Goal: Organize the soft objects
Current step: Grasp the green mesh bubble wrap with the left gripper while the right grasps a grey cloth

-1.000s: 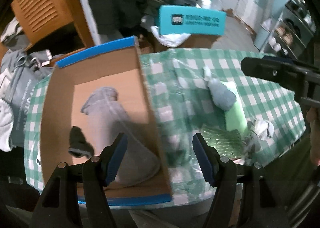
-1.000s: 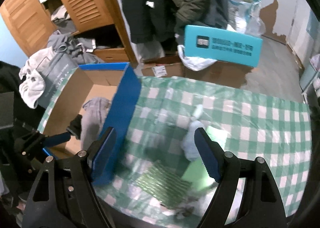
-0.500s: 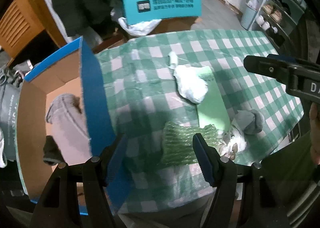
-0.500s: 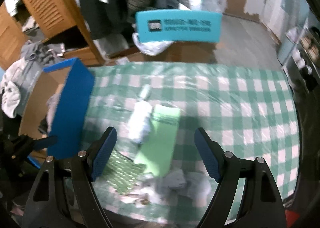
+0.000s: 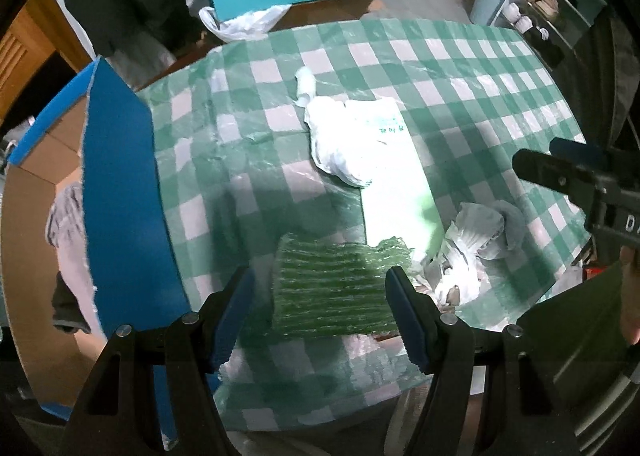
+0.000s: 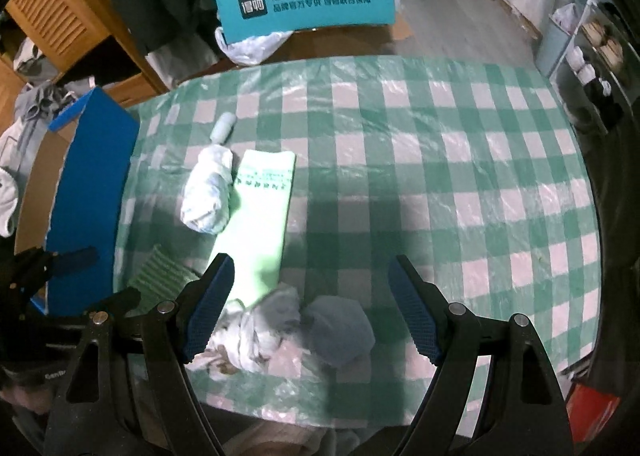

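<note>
- Both views have swung off the cardboard box onto the checked surface.
- Left wrist: left gripper, jaws apart and empty, frames a ribbed green pad at lower centre.
- Right wrist: right gripper, jaws apart, frames crumpled grey-white cloths; the teal sign at the top bears Chinese lettering.

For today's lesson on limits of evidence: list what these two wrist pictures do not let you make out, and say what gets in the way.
- Cardboard box contents, left wrist view: its blue wall hides all but some grey fabric.
- Same box, right wrist view: the inside is almost wholly hidden by that wall.
- Crumpled grey and white pile, right wrist view: blurred, so the number of pieces is unclear.
- Small print on the pale green packet: too small.
</note>
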The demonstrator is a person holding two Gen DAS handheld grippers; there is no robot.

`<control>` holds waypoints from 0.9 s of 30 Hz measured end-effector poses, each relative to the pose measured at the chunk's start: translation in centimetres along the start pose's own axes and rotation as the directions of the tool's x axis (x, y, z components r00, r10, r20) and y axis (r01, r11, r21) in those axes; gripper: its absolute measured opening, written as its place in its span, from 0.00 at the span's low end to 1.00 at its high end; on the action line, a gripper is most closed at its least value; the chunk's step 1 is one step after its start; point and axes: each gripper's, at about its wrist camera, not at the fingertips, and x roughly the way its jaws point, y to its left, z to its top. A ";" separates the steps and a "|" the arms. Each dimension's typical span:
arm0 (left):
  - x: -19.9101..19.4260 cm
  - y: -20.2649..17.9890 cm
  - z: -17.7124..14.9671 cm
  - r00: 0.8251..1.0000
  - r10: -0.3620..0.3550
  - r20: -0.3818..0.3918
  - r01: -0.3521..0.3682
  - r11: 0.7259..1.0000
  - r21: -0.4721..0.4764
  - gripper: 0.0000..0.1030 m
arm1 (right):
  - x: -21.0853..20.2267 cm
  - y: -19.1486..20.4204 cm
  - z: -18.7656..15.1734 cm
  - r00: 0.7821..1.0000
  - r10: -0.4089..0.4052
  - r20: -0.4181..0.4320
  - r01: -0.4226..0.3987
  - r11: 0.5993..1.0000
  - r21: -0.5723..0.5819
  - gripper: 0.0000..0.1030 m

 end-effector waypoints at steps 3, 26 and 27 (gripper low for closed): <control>0.4 -0.3 0.0 1.000 -0.009 -0.009 0.009 1.000 -0.003 0.68 | 0.4 -0.1 -0.6 1.000 -0.001 -0.015 0.001 1.000 -0.007 0.78; 4.5 -2.2 -1.0 0.996 -0.012 -0.091 0.014 1.000 0.022 0.76 | 3.8 -0.6 -3.6 0.985 -0.063 -0.163 0.053 0.996 -0.068 0.78; 4.8 -2.3 -1.1 0.995 -0.006 -0.097 0.009 0.999 0.030 0.76 | 3.9 -0.6 -3.7 0.984 -0.067 -0.168 0.055 0.996 -0.072 0.78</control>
